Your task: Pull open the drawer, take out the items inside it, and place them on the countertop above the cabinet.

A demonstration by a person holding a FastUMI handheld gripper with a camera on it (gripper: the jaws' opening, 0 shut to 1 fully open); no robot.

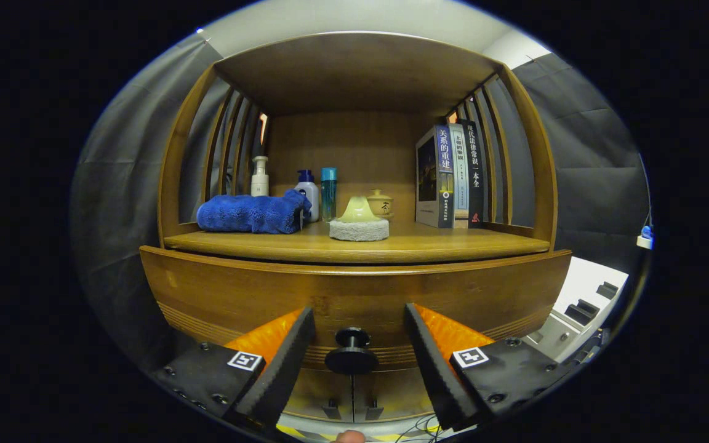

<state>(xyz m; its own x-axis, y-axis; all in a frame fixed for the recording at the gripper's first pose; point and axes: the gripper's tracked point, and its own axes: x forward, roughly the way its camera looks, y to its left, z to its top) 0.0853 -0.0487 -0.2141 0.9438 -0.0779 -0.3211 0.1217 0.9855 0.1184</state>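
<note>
Gripper [359,347] faced the drawer [354,295], knob [351,354] between its wide-open, empty fingers.
The small rigid knob looked the only hold; the wooden drawer probably slid stiffly.

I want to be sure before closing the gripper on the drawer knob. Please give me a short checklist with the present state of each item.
1. Knob lies between the two fingers of the gripper: ok.
2. Fingers open wide enough, a gap on each side of the knob: ok.
3. Fingers reach deep enough past the knob's disc: cannot tell.
4. Drawer front is shut, not yet pulled: ok.
5. Free space on the countertop in front of the books, beside the blue towel and the sponge: ok.
6. What is in the drawer: cannot tell.
</note>
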